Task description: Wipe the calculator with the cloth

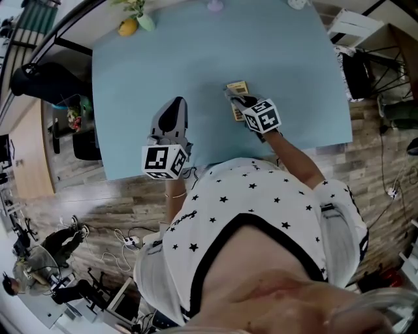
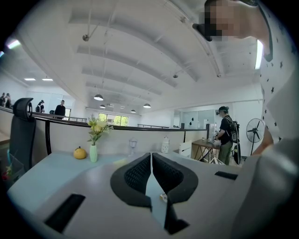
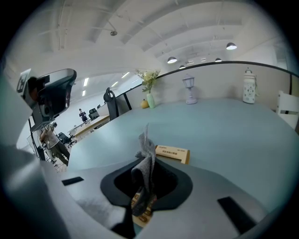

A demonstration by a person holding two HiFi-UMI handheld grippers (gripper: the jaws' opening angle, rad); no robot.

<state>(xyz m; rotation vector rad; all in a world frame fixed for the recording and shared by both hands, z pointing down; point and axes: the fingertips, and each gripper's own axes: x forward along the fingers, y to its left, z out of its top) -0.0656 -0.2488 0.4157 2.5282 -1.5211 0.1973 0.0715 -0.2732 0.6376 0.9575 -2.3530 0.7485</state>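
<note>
On the light blue table [image 1: 150, 78] lies a tan calculator [image 1: 237, 88]. Its keys [image 3: 142, 211] show right under my right gripper [image 3: 145, 161], and its printed far end [image 3: 173, 153] sticks out beyond the jaws. My right gripper [image 1: 243, 103] is shut on a grey cloth [image 3: 146, 164], which hangs down from the jaws onto the keys. My left gripper [image 1: 171, 124] hovers over bare table to the left of the calculator. Its jaws [image 2: 151, 161] are shut, tip against tip, with nothing between them.
A vase of flowers [image 1: 140, 16] and a yellow fruit [image 1: 128, 27] stand at the table's far left corner. A small lantern [image 3: 189, 90] and a white jar [image 3: 249, 87] stand along the far edge. The table's near edge [image 1: 215, 163] runs just in front of me.
</note>
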